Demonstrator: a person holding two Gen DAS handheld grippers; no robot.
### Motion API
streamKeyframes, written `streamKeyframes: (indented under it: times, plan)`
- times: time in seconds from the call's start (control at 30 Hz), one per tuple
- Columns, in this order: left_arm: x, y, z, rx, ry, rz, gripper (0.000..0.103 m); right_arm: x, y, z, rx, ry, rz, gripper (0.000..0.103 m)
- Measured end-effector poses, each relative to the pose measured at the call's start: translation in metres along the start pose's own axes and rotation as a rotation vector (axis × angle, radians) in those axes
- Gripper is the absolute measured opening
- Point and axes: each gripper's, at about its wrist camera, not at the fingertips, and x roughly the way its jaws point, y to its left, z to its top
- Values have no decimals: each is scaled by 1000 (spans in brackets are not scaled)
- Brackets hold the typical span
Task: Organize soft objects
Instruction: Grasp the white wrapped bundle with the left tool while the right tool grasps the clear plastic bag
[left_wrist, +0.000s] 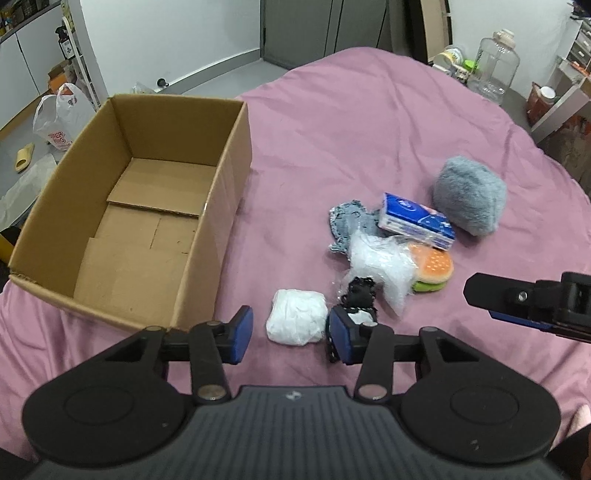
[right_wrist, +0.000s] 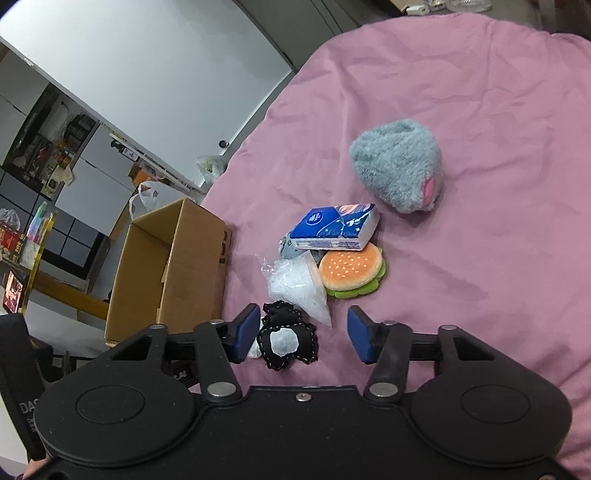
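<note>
Soft things lie on a pink bedspread (left_wrist: 369, 122): a white wad (left_wrist: 297, 321), a black stitched plush (left_wrist: 356, 297) (right_wrist: 288, 341), a clear bag of white stuff (left_wrist: 380, 267) (right_wrist: 297, 290), a burger plush (left_wrist: 432, 269) (right_wrist: 351, 275), a blue tissue pack (left_wrist: 415, 219) (right_wrist: 334, 227), a grey-blue cloth (left_wrist: 347, 219) and a grey fluffy plush (left_wrist: 469, 194) (right_wrist: 399, 168). An open cardboard box (left_wrist: 229, 206) (right_wrist: 173, 266) stands left. My left gripper (left_wrist: 291, 334) is open around the white wad. My right gripper (right_wrist: 303, 334) (left_wrist: 532, 306) is open above the black plush.
The box holds only loose cardboard flaps (left_wrist: 162, 206). Beyond the bed are a plastic bag (left_wrist: 61, 118), a yellow slipper (left_wrist: 24, 157), a clear jug (left_wrist: 495, 66) and shelves (right_wrist: 40, 155). The bed edge curves off at the far side.
</note>
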Motion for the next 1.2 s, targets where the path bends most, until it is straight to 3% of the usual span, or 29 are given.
streamKeyframes:
  times: [0.43,0.87,0.93,1.0,1.1,1.2]
  plan:
    - [48,-4,7,13,73,-12,41,39,-2,11,-14,39,11,49]
    - [72,-3,8,-1,128,-30,44,59,3,17,-42,60,-4,49]
    - [71,-3,9,-10,126,-33,43,63,5,17,-59,62,-14,47]
    - [69,-3,9,-18,122,-43,43,64,7,17,-70,61,-10,33]
    - [63,-2,9,-21,113,-53,42,62,11,14,-98,55,-22,22]
    - [55,-3,10,-25,100,-63,42,53,14,13,-110,35,-30,18]
